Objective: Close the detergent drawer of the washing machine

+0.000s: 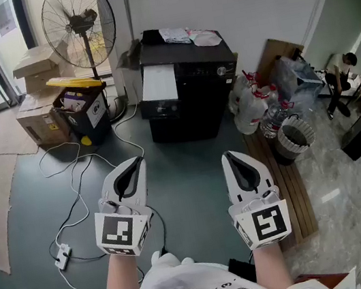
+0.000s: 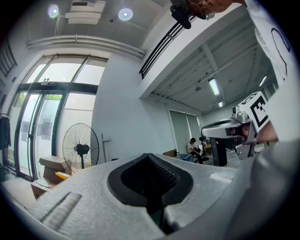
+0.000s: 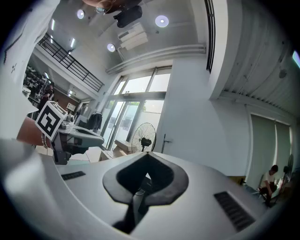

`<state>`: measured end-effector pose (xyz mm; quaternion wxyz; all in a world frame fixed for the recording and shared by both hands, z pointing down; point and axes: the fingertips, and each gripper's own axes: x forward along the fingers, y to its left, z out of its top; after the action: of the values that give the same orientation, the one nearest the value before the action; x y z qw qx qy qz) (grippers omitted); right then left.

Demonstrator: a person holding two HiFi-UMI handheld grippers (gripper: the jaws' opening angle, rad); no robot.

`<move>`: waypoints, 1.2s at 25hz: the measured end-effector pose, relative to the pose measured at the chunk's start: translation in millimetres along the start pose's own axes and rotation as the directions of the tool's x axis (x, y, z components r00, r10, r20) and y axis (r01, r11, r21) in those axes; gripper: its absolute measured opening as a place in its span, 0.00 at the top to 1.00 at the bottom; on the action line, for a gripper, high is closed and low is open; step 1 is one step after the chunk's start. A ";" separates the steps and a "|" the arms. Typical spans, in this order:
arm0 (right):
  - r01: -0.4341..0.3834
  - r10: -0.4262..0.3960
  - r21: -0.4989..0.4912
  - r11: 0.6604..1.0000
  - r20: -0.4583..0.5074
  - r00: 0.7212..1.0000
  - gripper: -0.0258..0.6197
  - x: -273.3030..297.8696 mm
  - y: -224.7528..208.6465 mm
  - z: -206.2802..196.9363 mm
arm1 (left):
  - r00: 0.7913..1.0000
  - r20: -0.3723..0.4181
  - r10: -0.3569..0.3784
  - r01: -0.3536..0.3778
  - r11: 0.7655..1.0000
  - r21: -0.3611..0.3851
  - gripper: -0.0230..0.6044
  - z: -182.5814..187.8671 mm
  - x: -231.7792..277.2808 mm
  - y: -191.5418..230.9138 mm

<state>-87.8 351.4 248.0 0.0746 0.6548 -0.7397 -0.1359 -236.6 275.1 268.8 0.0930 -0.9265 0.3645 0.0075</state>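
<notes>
A black washing machine point(image 1: 189, 94) stands on the floor ahead, by the far wall. A white panel point(image 1: 158, 83) shows at its left front; I cannot tell if that is the detergent drawer. My left gripper point(image 1: 138, 161) and right gripper point(image 1: 230, 157) are held level side by side, well short of the machine, both pointing at it. Both are shut with nothing between the jaws. In the left gripper view its own jaws point(image 2: 150, 164) meet, and the right gripper point(image 2: 229, 130) shows beside them. The right gripper view shows its closed jaws point(image 3: 146, 164) and the left gripper point(image 3: 77, 137).
A standing fan point(image 1: 79, 27), cardboard boxes point(image 1: 36, 69) and a bin with a yellow lid point(image 1: 84, 109) stand left of the machine. White cables point(image 1: 75, 214) trail over the floor at the left. Plastic bags point(image 1: 252, 100), a wire basket point(image 1: 295, 137) and a wooden plank point(image 1: 292, 186) lie to the right.
</notes>
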 end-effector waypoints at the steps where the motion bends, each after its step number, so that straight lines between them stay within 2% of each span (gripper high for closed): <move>1: 0.007 -0.007 0.007 1.000 0.002 1.000 0.96 -3.0 -2.2 -0.6 | 1.000 -0.004 -0.007 0.007 1.000 0.000 0.94 -0.9 1.2 -3.3; 8: 0.042 -0.042 0.035 0.999 -0.002 0.999 0.96 -18.2 -19.9 -8.2 | 0.999 0.001 -0.051 0.051 0.999 -0.011 0.94 2.7 12.3 -24.2; 13: 0.047 -0.049 0.097 0.994 0.012 0.999 0.96 -23.2 -31.5 -13.8 | 0.996 -0.020 -0.085 0.083 0.995 -0.063 0.93 -3.6 20.9 -35.2; 14: 0.051 -0.052 0.096 0.994 0.011 0.999 0.96 -22.9 -33.6 -16.4 | 0.995 -0.028 -0.094 0.092 0.993 -0.078 0.85 -7.4 23.9 -36.8; 15: 0.053 -0.054 0.094 0.994 0.009 0.998 0.96 -22.0 -35.4 -19.0 | 0.994 -0.036 -0.104 0.100 0.991 -0.093 0.70 -11.2 26.9 -38.0; 16: 0.054 -0.055 0.091 0.994 0.006 0.998 0.96 -20.4 -36.9 -21.0 | 0.993 -0.042 -0.109 0.104 0.989 -0.105 0.61 -14.3 29.8 -38.0; 18: 0.053 -0.054 0.088 0.995 0.002 0.999 0.96 -14.9 -39.0 -23.3 | 0.993 -0.047 -0.106 0.100 0.988 -0.117 0.56 -18.2 35.5 -34.9; 24: 0.047 -0.047 0.072 0.996 -0.005 0.999 0.96 14.0 -54.6 -29.5 | 0.995 -0.052 -0.089 0.082 0.989 -0.125 0.55 -28.0 66.0 -18.6; 30: 0.056 -0.054 0.061 0.997 -0.031 0.998 0.96 57.3 -84.2 -46.5 | 0.994 -0.066 -0.083 0.074 0.988 -0.133 0.55 -42.4 121.8 3.8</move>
<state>-2.1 281.0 263.2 0.0614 0.6789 -0.7240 -0.1056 -152.0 182.7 299.9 0.0196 -0.9439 0.3296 -0.0053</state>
